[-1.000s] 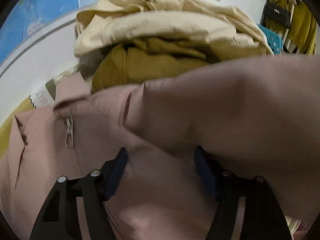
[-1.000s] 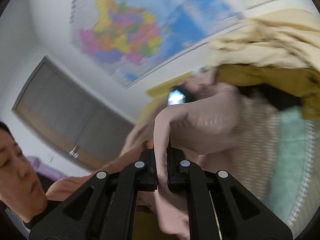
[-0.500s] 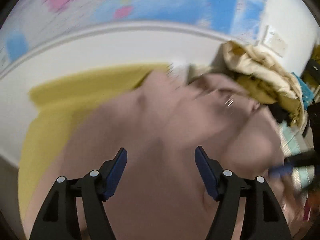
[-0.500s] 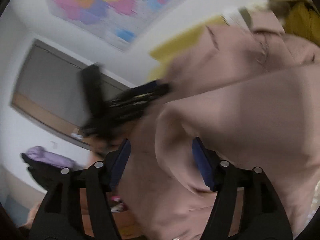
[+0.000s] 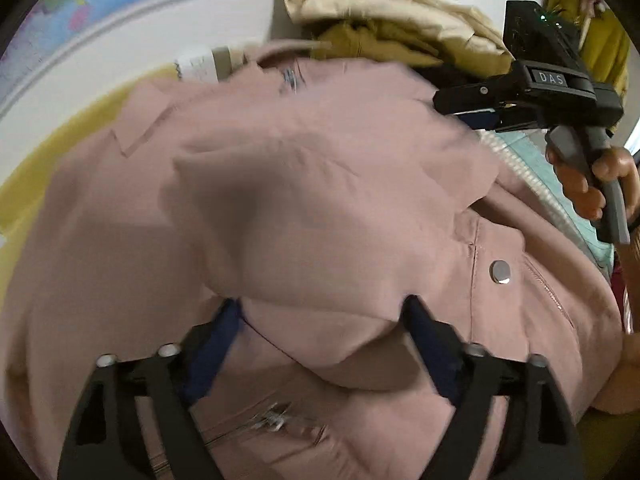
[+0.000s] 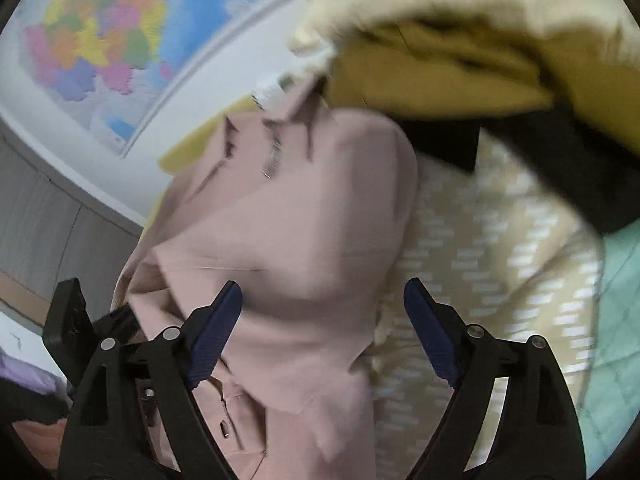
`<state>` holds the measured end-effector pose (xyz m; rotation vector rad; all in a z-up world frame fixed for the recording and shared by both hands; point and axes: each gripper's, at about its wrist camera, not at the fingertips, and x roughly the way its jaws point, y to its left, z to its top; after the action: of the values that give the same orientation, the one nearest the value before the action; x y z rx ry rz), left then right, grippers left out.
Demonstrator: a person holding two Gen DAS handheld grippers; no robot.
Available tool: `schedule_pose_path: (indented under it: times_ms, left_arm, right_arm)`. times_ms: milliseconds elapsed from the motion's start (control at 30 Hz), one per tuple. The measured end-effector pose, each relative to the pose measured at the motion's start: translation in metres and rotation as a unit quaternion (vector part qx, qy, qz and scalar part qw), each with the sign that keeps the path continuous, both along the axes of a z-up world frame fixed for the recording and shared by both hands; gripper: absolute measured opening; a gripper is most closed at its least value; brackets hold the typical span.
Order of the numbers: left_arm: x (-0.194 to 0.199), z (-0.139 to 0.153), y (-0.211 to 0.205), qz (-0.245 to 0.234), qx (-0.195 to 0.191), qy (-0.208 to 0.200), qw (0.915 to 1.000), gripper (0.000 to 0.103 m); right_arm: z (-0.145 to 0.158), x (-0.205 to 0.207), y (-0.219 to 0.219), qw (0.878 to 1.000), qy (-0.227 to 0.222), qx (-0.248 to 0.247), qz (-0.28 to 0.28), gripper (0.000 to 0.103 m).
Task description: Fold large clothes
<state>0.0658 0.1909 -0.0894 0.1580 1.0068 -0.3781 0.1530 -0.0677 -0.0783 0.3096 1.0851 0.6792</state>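
A dusty pink jacket (image 5: 320, 208) with a zip and a metal snap (image 5: 501, 271) lies spread on the bed, one sleeve folded across its body. My left gripper (image 5: 322, 320) is open just above it, a fold of the sleeve lying between its blue pads. My right gripper (image 6: 322, 312) is open and empty over the jacket's right side (image 6: 304, 240). The right gripper also shows in the left wrist view (image 5: 480, 108), held by a hand at the jacket's far right edge.
A pile of cream and mustard clothes (image 5: 400, 20) sits behind the jacket, also in the right wrist view (image 6: 460, 40). A beige patterned bedcover (image 6: 500, 260) and a teal quilt (image 6: 616, 320) lie to the right. A yellow sheet (image 5: 48, 168) and a wall map (image 6: 100, 32) are at left.
My right gripper was shut on the pink sleeve one second ago, opened and let it fall on the jacket. My left gripper swung left, then back over the jacket, staying open.
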Motion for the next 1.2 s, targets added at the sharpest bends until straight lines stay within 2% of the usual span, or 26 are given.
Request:
schedule_pose_path:
  times_ms: [33, 67, 100, 133, 167, 233, 300, 333, 367, 433, 467, 533, 567, 600, 633, 700, 767, 833, 900, 967, 1033, 1100, 1133, 1200]
  left_arm:
    - [0.000, 0.002, -0.001, -0.001, 0.000, -0.009, 1.0000, 0.053]
    - [0.001, 0.008, 0.003, -0.007, -0.015, -0.013, 0.9998, 0.030]
    - [0.003, 0.013, 0.009, -0.007, -0.041, -0.007, 0.9991, 0.018]
    - [0.006, 0.019, 0.018, -0.003, -0.070, 0.001, 0.9976, 0.008]
    - [0.009, 0.028, 0.034, 0.008, -0.104, 0.004, 0.9945, 0.007]
    - [0.011, 0.042, 0.059, 0.040, -0.119, -0.014, 0.9920, 0.006]
    - [0.015, 0.051, 0.086, 0.073, -0.136, -0.017, 0.9879, 0.007]
    - [0.020, 0.053, 0.106, 0.113, -0.128, -0.016, 0.9851, 0.014]
    - [0.024, 0.054, 0.116, 0.143, -0.110, -0.016, 0.9835, 0.025]
    - [0.031, 0.051, 0.131, 0.200, -0.043, -0.022, 0.9786, 0.031]
    - [0.031, 0.051, 0.133, 0.207, -0.036, -0.021, 0.9774, 0.041]
    - [0.029, 0.051, 0.135, 0.197, -0.063, -0.010, 0.9782, 0.055]
    - [0.023, 0.053, 0.128, 0.167, -0.081, -0.014, 0.9826, 0.061]
    - [0.016, 0.055, 0.119, 0.142, -0.082, -0.021, 0.9862, 0.067]
    - [0.010, 0.055, 0.112, 0.127, -0.076, -0.024, 0.9887, 0.077]
    - [-0.002, 0.051, 0.087, 0.080, -0.061, -0.030, 0.9945, 0.081]
    - [-0.005, 0.040, 0.068, 0.055, -0.042, -0.013, 0.9975, 0.083]
    - [0.001, 0.022, 0.056, 0.057, -0.013, 0.011, 0.9982, 0.083]
    - [0.011, 0.004, 0.056, 0.072, 0.002, 0.033, 0.9968, 0.067]
    - [0.012, 0.011, 0.059, 0.064, -0.001, 0.012, 0.9979, 0.012]
    - [0.015, 0.029, 0.075, 0.090, -0.019, -0.012, 0.9957, 0.007]
    - [0.015, 0.053, 0.100, 0.132, 0.000, -0.058, 0.9895, 0.006]
    - [0.019, 0.064, 0.117, 0.165, 0.005, -0.065, 0.9842, 0.006]
    - [0.024, 0.075, 0.138, 0.199, 0.004, -0.065, 0.9778, 0.010]
  right_arm:
    - [-0.003, -0.001, 0.004, 1.000, 0.000, 0.001, 0.006, 0.074]
    - [-0.006, -0.001, 0.009, 1.000, -0.002, 0.004, 0.020, 0.054]
    - [-0.007, -0.003, 0.009, 0.999, -0.004, 0.006, 0.032, 0.028]
    - [-0.006, -0.004, 0.012, 0.999, -0.011, 0.010, 0.046, 0.012]
    - [-0.004, -0.002, 0.011, 0.999, -0.012, 0.020, 0.049, 0.005]
    - [0.004, 0.002, 0.000, 0.999, -0.011, 0.037, 0.035, 0.005]
    - [0.018, 0.005, -0.015, 0.999, -0.029, 0.039, 0.013, 0.003]
    - [0.022, 0.008, -0.025, 0.999, -0.027, 0.045, 0.001, 0.003]
    - [0.023, 0.009, -0.031, 0.999, -0.025, 0.047, -0.005, 0.003]
    - [0.019, 0.013, -0.033, 0.999, -0.022, 0.030, -0.010, 0.003]
    - [0.015, 0.013, -0.032, 1.000, -0.016, 0.022, -0.014, 0.004]
    - [0.007, 0.017, -0.032, 1.000, -0.005, 0.019, -0.023, 0.004]
    - [0.002, 0.019, -0.035, 0.999, 0.002, 0.026, -0.030, 0.004]
    - [-0.001, 0.020, -0.036, 0.999, 0.005, 0.032, -0.032, 0.004]
    - [-0.004, 0.020, -0.038, 0.999, 0.010, 0.038, -0.035, 0.004]
    - [-0.008, 0.018, -0.041, 0.999, 0.011, 0.038, -0.033, 0.005]
    - [-0.007, 0.016, -0.041, 0.999, 0.006, 0.032, -0.032, 0.005]
    - [-0.007, 0.016, -0.045, 0.999, 0.003, 0.032, -0.031, 0.005]
    - [-0.006, 0.015, -0.044, 0.999, 0.001, 0.032, -0.032, 0.005]
    - [-0.007, 0.014, -0.044, 0.999, -0.001, 0.031, -0.035, 0.005]
    - [-0.006, 0.014, -0.043, 0.999, -0.002, 0.028, -0.038, 0.005]
    - [-0.005, 0.014, -0.044, 0.999, -0.004, 0.034, -0.040, 0.005]
    - [-0.004, 0.014, -0.046, 0.999, -0.005, 0.035, -0.040, 0.005]
    - [-0.004, 0.015, -0.047, 0.998, -0.005, 0.041, -0.040, 0.005]
